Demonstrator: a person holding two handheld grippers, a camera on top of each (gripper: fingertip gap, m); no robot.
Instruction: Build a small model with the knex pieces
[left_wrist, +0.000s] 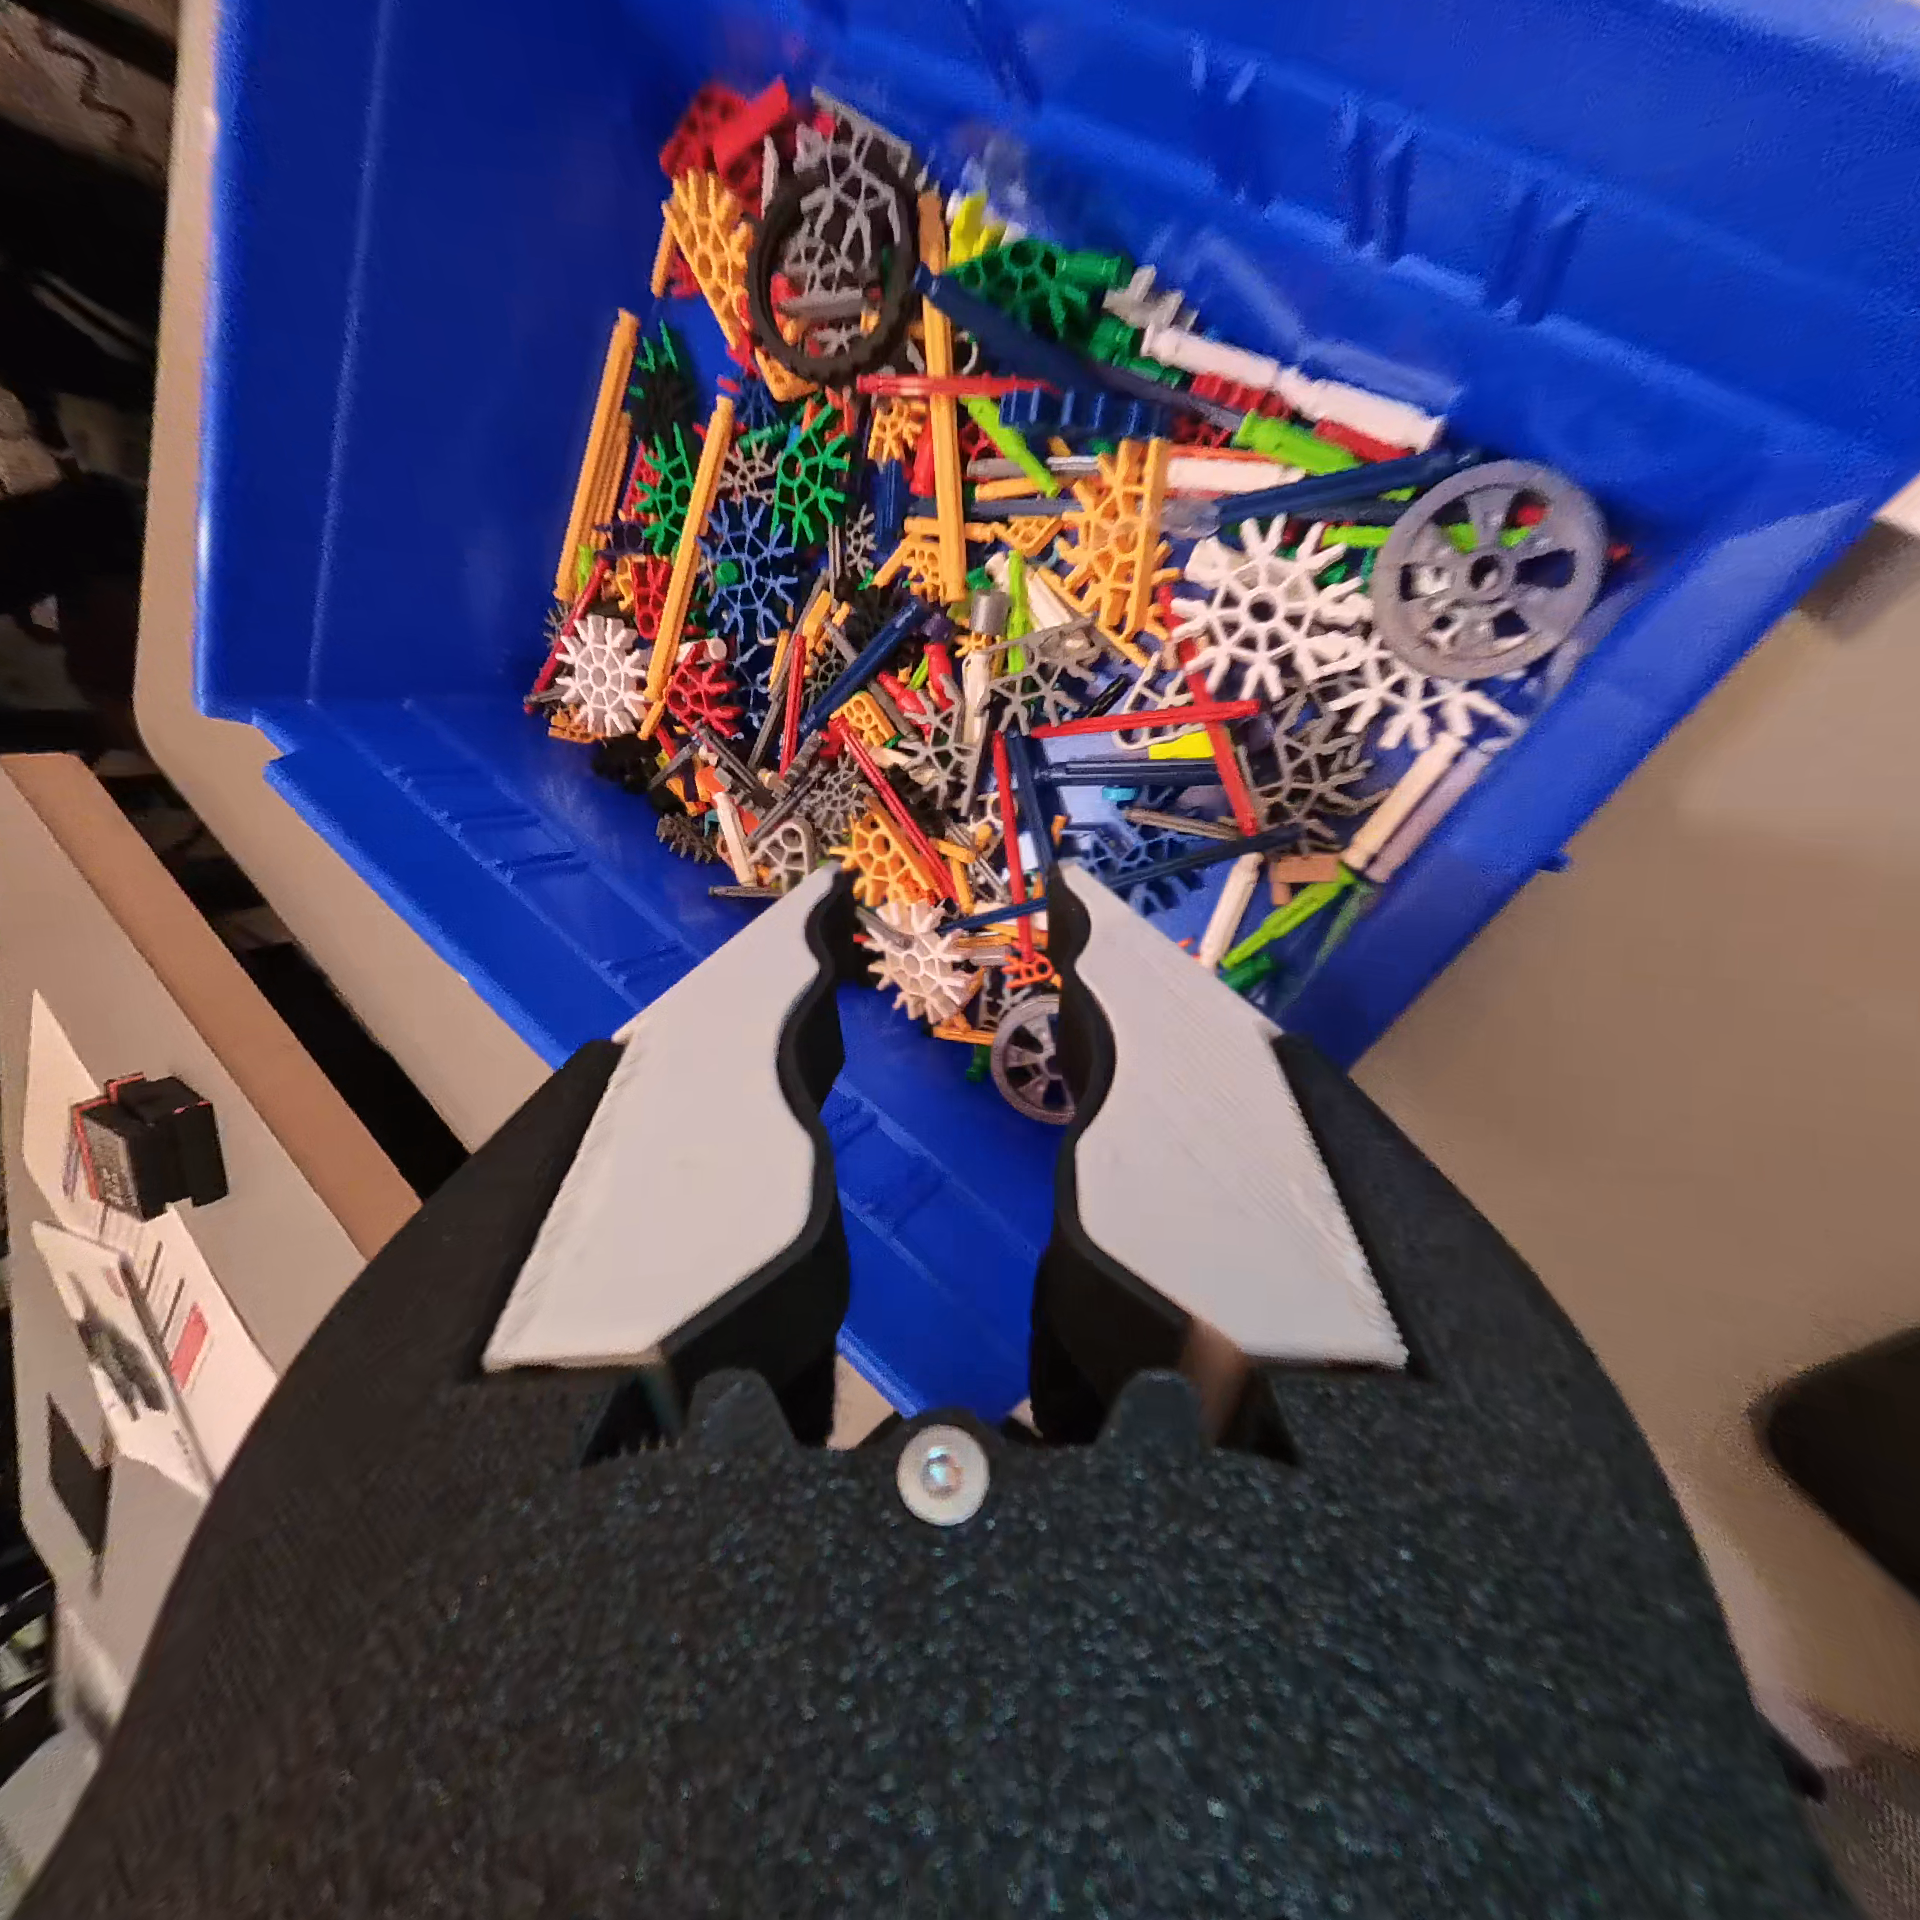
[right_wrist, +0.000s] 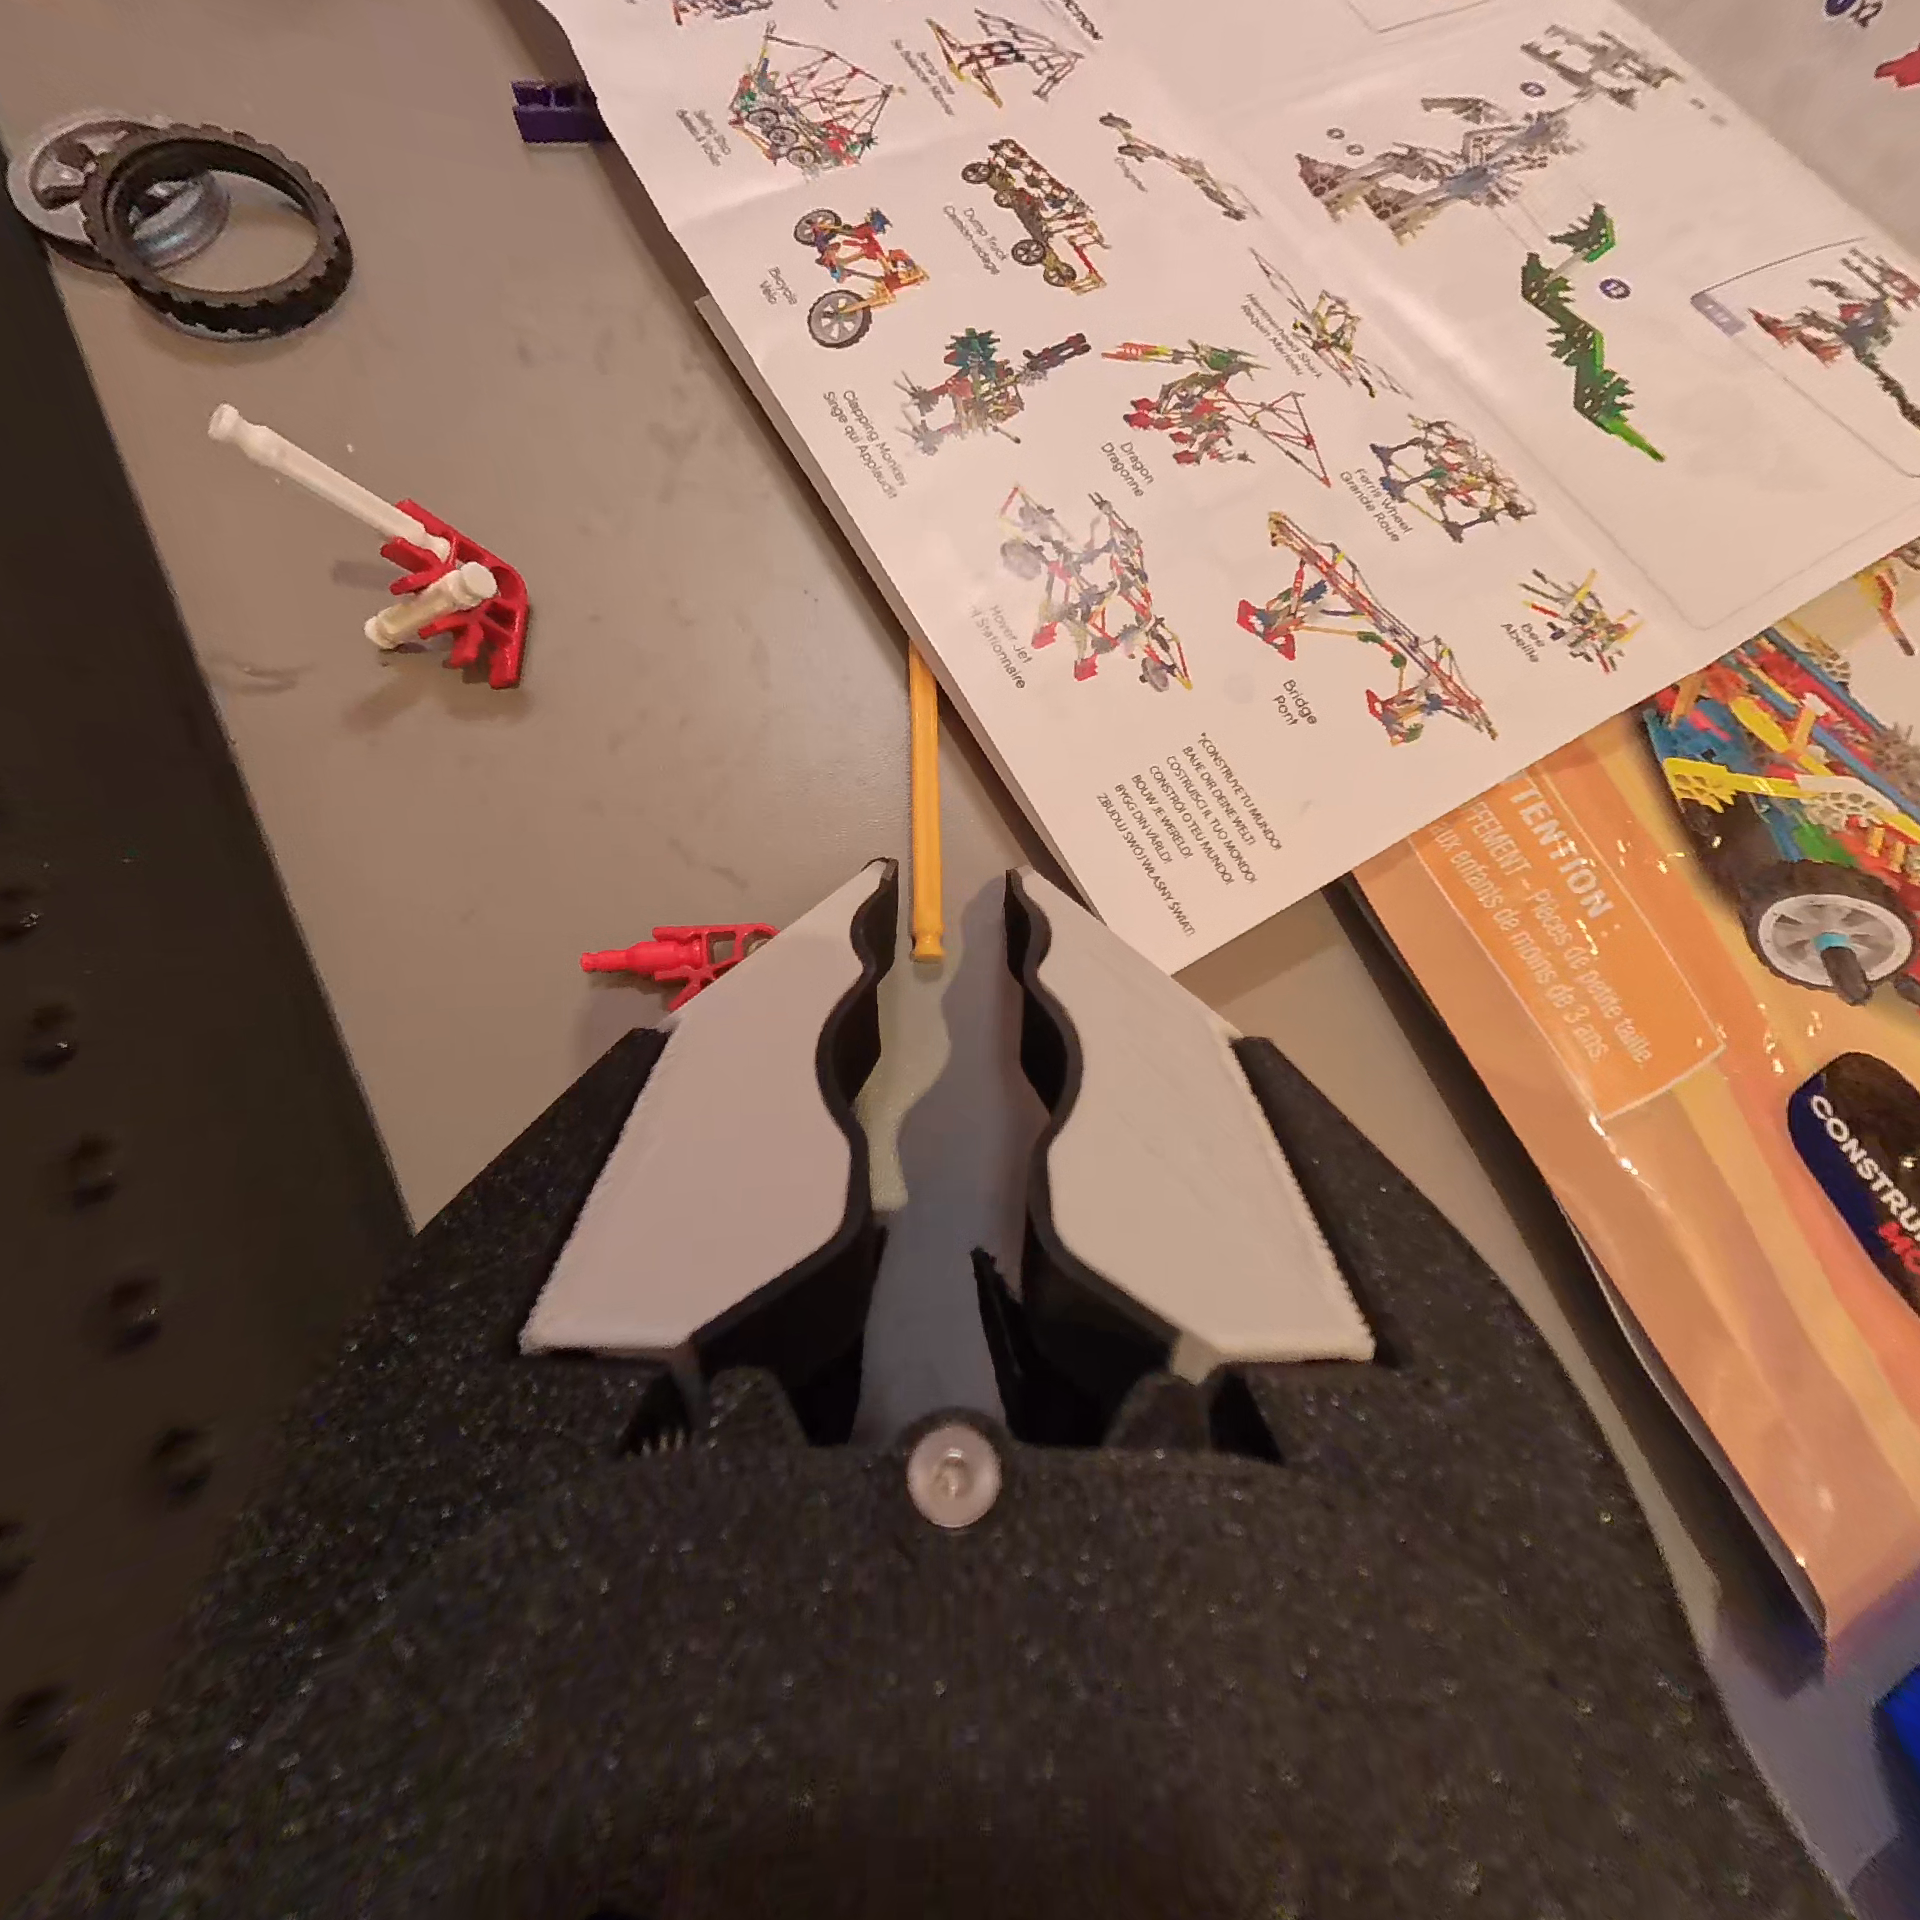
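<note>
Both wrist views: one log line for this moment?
left tongs: open, over blue bin | right tongs: open, empty, at yellow rod on table

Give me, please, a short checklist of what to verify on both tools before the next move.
1. Left tool open, holding nothing: ok.
2. Left tool above the blue plastic bin of mixed colourful construction pieces: ok.
3. Right tool open, holding nothing: ok.
4. Thin yellow plastic rod lying flat on the grey table, its near end between the right fingertips: ok.
5. Rod's far end clear of the white printed instruction sheet: cannot tell.
</note>
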